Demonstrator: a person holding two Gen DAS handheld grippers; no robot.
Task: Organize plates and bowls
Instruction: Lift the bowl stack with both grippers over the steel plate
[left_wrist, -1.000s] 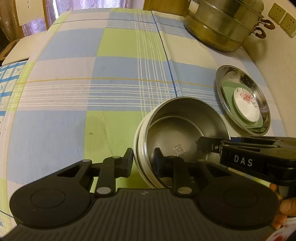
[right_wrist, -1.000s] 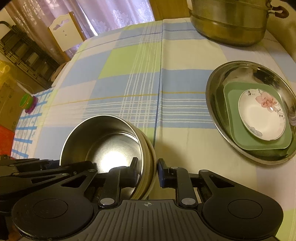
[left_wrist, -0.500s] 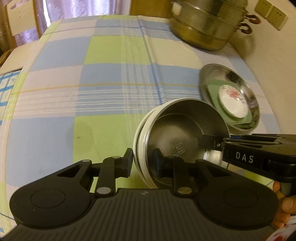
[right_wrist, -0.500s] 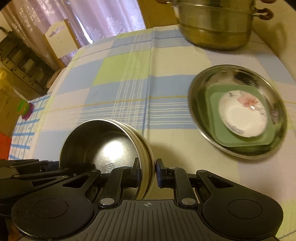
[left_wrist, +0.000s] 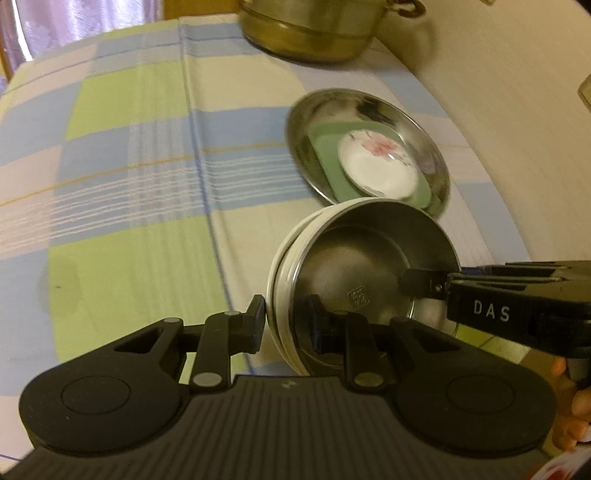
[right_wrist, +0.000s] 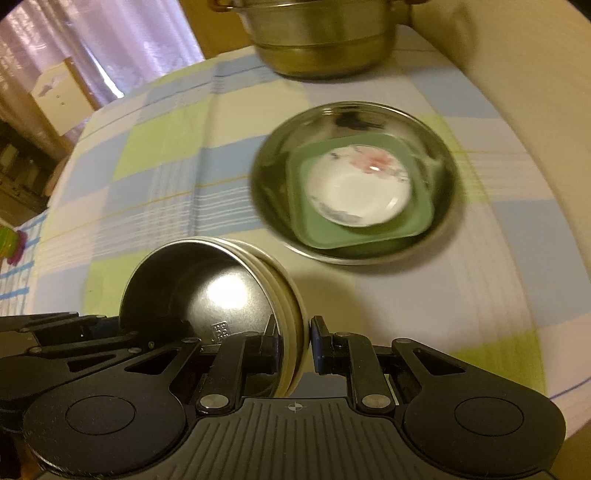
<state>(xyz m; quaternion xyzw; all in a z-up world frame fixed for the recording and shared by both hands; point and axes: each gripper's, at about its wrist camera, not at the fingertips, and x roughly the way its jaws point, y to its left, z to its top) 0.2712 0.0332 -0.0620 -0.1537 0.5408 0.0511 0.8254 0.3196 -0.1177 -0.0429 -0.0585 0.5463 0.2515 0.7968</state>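
Where visible — curtain rightward only

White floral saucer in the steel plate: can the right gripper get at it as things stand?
Probably not yet. The right gripper is shut on the nested bowls, shared with the left gripper. The white floral saucer itself lies uncovered on the green plate, with bare tablecloth between.

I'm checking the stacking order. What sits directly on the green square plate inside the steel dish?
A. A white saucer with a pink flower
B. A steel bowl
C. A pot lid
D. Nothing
A: the white floral saucer rests on the green square plate inside the steel dish.
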